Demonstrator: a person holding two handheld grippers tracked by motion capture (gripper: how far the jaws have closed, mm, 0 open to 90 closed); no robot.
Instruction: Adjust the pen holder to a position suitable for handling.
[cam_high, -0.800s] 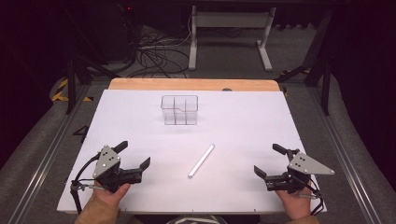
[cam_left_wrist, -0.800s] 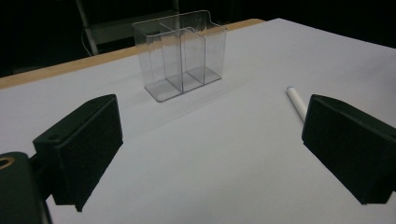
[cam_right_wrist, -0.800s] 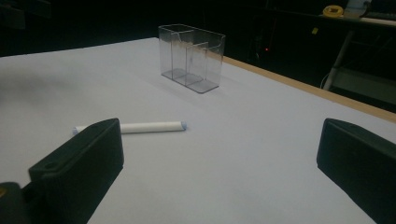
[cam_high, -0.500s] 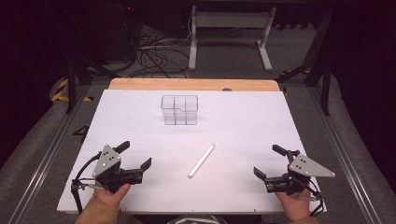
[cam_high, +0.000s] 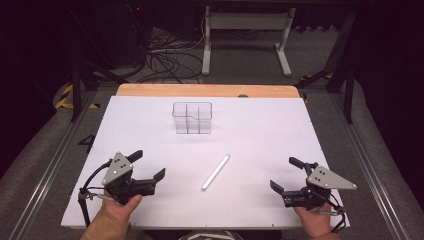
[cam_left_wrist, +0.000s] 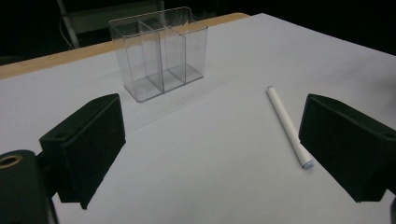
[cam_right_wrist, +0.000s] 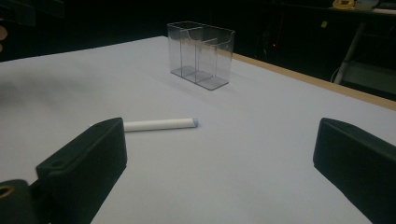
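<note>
Jaws of the left gripper (cam_high: 147, 167) stood wide apart, holding nothing, near the table's (cam_high: 260, 125) front edge. Right of it lay the white marker (cam_high: 215, 172), with the clear divided organizer (cam_high: 192, 118) farther back. The right gripper (cam_high: 286, 175) was equally spread and empty.

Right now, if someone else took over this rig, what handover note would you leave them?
Left gripper: open, holding nothing, low at the table's near left.
Right gripper: open, holding nothing, near right.
White pen: lying flat between the two grippers, touched by neither.
Clear organizer: upright farther back, compartments empty.
Done: nothing.
Left: probably grasp the pen and stand it in a compartment.
</note>
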